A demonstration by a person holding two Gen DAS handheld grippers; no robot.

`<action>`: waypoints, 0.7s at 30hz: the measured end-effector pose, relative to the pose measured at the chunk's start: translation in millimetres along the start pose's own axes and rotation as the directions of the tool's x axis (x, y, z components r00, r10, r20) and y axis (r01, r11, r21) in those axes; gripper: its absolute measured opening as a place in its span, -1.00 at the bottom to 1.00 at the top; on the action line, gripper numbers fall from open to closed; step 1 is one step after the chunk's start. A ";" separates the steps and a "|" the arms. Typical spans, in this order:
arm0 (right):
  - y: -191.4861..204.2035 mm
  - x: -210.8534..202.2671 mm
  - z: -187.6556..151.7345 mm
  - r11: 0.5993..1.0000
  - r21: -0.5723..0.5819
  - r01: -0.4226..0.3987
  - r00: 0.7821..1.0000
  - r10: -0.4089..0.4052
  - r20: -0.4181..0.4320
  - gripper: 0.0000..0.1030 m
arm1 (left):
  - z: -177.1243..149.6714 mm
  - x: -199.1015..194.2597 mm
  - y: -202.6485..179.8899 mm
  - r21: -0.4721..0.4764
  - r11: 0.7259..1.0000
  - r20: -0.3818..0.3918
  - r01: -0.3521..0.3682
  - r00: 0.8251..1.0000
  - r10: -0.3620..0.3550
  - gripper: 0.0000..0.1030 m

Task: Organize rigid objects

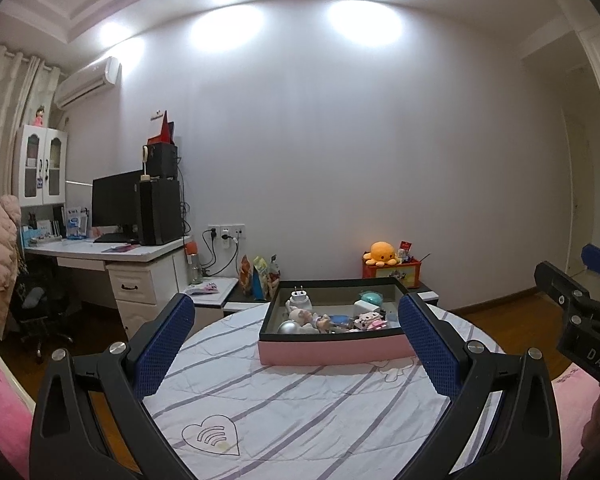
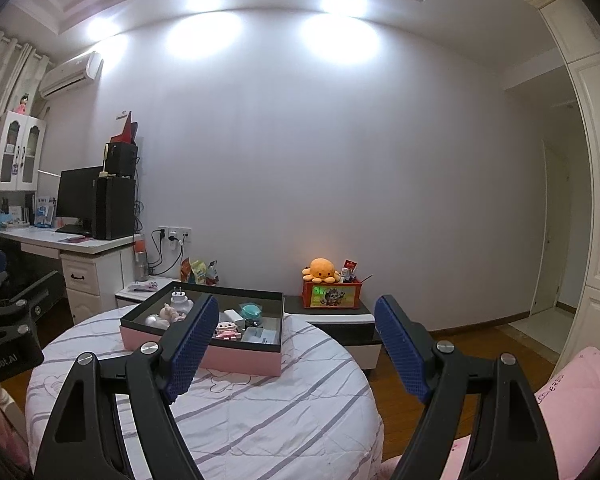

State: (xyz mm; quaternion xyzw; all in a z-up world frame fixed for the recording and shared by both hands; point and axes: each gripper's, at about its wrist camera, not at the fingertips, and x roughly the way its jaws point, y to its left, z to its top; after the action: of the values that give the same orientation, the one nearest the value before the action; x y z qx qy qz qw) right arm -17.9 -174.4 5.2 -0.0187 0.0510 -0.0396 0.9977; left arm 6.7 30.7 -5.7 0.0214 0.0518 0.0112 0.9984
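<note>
Ahead, pink tray (image 1: 336,352) between idle tools.

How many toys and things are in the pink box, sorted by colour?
In the pink box, as far as both views show:
White: 3 (plug, charger block, flat packet)
Pink: 2 (doll, blocky figure)
Silver: 1 (ball)
Teal: 1 (round case)
Total: 7; some items are partly hidden, so more may be there.
</note>
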 end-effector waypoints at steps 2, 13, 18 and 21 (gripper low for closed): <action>0.5 0.0 0.6 1.000 -0.004 0.005 1.000 -0.005 0.002 0.59 | 0.2 0.6 -0.6 0.007 1.000 -0.004 -0.002 1.000 0.002 1.00; -1.0 3.6 2.8 1.000 0.005 0.016 1.000 -0.016 0.002 0.59 | 1.3 2.6 3.5 -0.007 1.000 -0.014 0.001 1.000 -0.001 1.00; -0.3 4.0 2.7 1.000 0.005 0.014 1.000 -0.014 0.000 0.61 | 0.3 3.6 1.6 0.007 1.000 -0.017 -0.006 1.000 0.006 1.00; 2.0 3.2 3.3 1.000 -0.004 0.009 1.000 -0.009 0.002 0.61 | 0.7 3.8 -0.2 0.019 1.000 -0.017 -0.015 1.000 0.015 1.00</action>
State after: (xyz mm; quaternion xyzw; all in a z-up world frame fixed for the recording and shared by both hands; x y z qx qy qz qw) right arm -14.3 -172.5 8.1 -0.0209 0.0501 -0.0439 0.9976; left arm 10.5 30.5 -5.4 0.0311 0.0602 0.0185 0.9975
